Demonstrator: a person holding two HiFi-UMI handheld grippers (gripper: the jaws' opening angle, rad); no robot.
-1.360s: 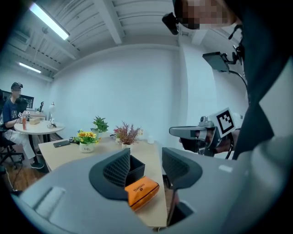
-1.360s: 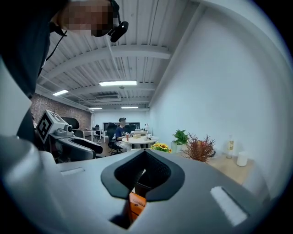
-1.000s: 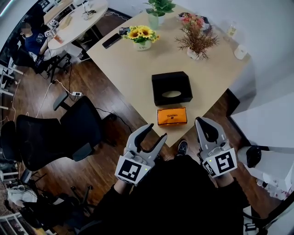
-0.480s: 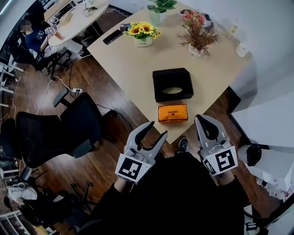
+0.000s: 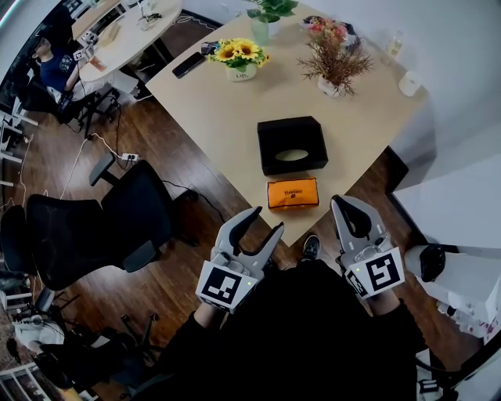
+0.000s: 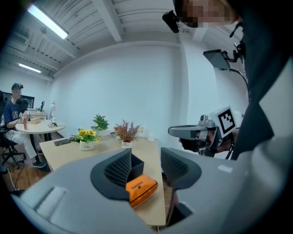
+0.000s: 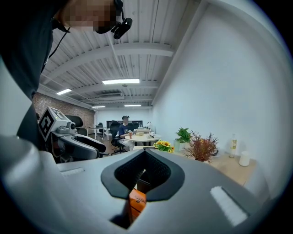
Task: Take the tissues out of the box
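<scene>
A black tissue box [image 5: 292, 141] with an oval top slot stands on the wooden table [image 5: 227, 110]. An orange pack [image 5: 293, 193] lies just in front of it near the table's edge. Both grippers hover below that edge, over my lap. My left gripper [image 5: 264, 221] is open with nothing between its jaws; in the left gripper view [image 6: 149, 167] the orange pack [image 6: 142, 188] and the box [image 6: 136, 163] show past them. My right gripper [image 5: 345, 207] is shut and empty. In the right gripper view [image 7: 145, 153] the orange pack [image 7: 137, 201] shows beyond the jaws. No tissue is visible.
A sunflower pot [image 5: 240, 59], a dried-flower vase [image 5: 335, 63], a green plant [image 5: 266, 12], a phone [image 5: 190, 65] and a white cup [image 5: 409, 84] stand at the table's far side. Black office chairs [image 5: 133, 211] stand to the left. A person [image 5: 59, 66] sits at a round table.
Both grippers stay in nearly the same place below the table's edge. The view shifts slightly, so the box and pack sit a little differently in the frame.
</scene>
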